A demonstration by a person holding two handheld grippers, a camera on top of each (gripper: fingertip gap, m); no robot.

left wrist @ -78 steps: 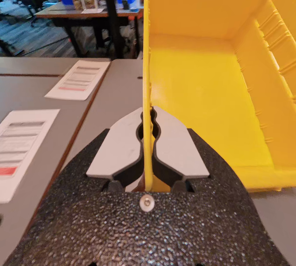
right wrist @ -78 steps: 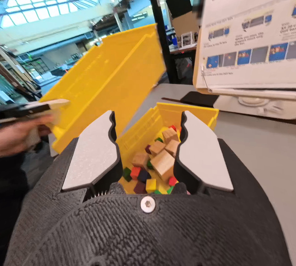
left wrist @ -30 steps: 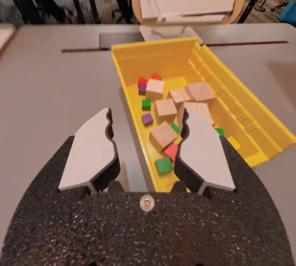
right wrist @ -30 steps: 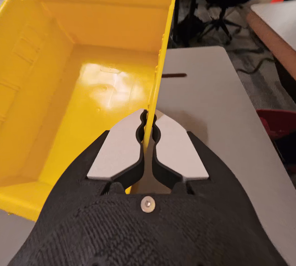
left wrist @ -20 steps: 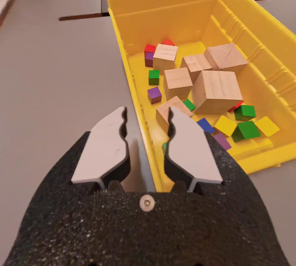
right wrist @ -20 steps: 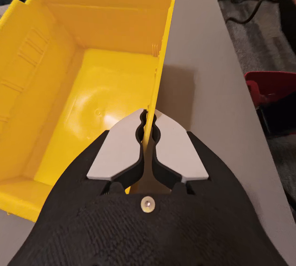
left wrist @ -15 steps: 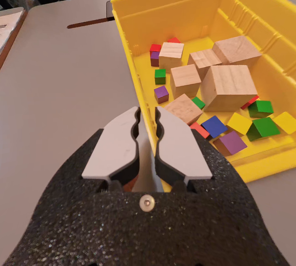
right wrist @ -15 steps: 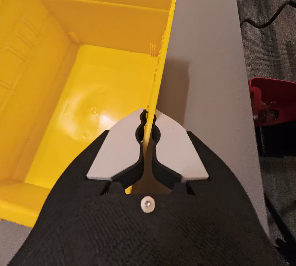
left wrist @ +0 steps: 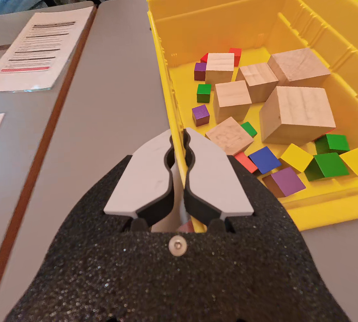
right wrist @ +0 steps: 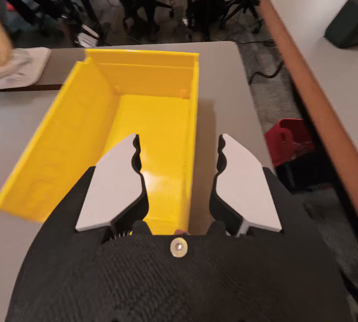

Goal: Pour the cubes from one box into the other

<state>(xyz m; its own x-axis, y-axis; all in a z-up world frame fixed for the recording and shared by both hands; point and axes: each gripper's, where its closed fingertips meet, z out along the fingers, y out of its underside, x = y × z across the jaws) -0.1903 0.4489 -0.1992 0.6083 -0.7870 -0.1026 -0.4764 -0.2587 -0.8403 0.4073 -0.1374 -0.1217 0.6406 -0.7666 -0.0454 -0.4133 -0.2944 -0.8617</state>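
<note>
Apparently the pour is still to come: every wooden and coloured cube [left wrist: 296, 113] lies in the yellow plastic box of cubes [left wrist: 228, 12], which rests on the grey counter [left wrist: 116, 90]. The left gripper [left wrist: 179, 138] has its jaws pinched shut on that box's left wall. The empty yellow plastic box [right wrist: 64, 148] sits on the same counter, with nothing inside. Over its right wall, the right gripper [right wrist: 178, 138] hangs with jaws spread wide, holding nothing. What remains, seemingly, is lifting, tipping and emptying.
</note>
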